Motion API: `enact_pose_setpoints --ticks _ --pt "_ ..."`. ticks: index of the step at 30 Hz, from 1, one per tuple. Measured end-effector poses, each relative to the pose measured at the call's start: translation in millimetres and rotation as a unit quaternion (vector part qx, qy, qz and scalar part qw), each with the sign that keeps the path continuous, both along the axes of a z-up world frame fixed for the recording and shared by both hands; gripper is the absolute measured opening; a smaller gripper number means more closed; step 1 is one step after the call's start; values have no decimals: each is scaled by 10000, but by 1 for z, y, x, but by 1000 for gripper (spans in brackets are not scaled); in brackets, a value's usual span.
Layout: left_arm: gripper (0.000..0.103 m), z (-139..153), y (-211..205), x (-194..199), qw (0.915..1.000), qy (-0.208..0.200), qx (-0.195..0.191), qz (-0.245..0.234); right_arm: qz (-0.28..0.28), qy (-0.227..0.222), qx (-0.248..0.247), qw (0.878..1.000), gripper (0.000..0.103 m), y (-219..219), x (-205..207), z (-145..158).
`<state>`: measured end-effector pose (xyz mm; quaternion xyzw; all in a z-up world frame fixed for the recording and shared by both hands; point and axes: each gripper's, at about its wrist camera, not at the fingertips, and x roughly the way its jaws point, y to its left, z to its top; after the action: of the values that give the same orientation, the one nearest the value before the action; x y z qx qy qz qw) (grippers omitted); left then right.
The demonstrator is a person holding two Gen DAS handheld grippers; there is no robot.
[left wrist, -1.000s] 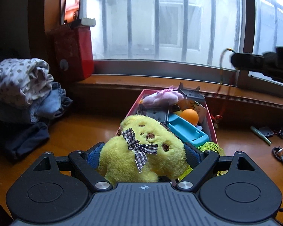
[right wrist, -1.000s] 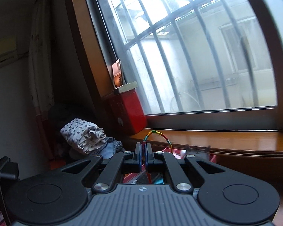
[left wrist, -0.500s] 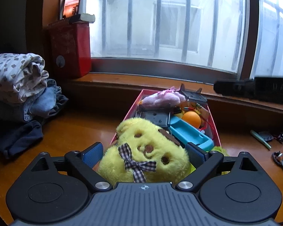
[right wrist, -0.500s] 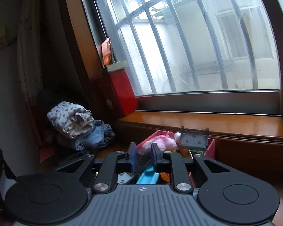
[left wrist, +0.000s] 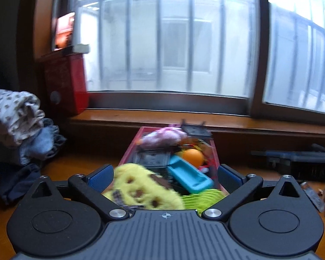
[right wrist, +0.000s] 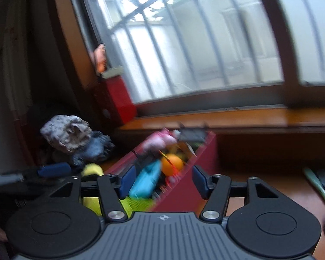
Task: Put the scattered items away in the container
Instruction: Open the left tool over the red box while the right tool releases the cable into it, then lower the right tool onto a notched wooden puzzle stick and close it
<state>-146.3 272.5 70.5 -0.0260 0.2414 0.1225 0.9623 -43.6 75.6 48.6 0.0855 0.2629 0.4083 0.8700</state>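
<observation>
Folded clothes [left wrist: 17, 117] lie far left on the table [left wrist: 80, 162]. Left tongs [left wrist: 165, 178] gape over a yellow plush [left wrist: 140, 191], seemingly released, in the red box [right wrist: 184, 186]. Right tongs [right wrist: 162, 178] stand apart, empty.

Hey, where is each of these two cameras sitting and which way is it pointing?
Left wrist: sits behind the open left tool, facing the window over the red box and yellow plush; only the tool's own fingers show.
Right wrist: sits behind the open right tool, tilted, looking at the box's right side; the left tool shows at left.
Shared: box, orange ball, folded clothes.
</observation>
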Motion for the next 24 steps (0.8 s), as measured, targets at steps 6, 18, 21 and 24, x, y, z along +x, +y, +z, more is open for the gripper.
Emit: enact_pose_setpoints --ticks 6,18,21,24 --pt "103 0 -33 16 9986 -7 -11 -537 -684 133 -425 9967 72 -52 -24 -20" --pt "103 -11 -120 54 9886 105 -149 -1497 -1929 260 -995 9758 74 -146 -42 -46" --pt "103 -16 -138 61 9864 225 -135 -1623 -2068 138 -1339 9691 69 -163 -40 -53" --pt "103 -23 -150 67 9854 381 -114 -1655 -2247 156 -1585 9613 67 -182 -31 -62"
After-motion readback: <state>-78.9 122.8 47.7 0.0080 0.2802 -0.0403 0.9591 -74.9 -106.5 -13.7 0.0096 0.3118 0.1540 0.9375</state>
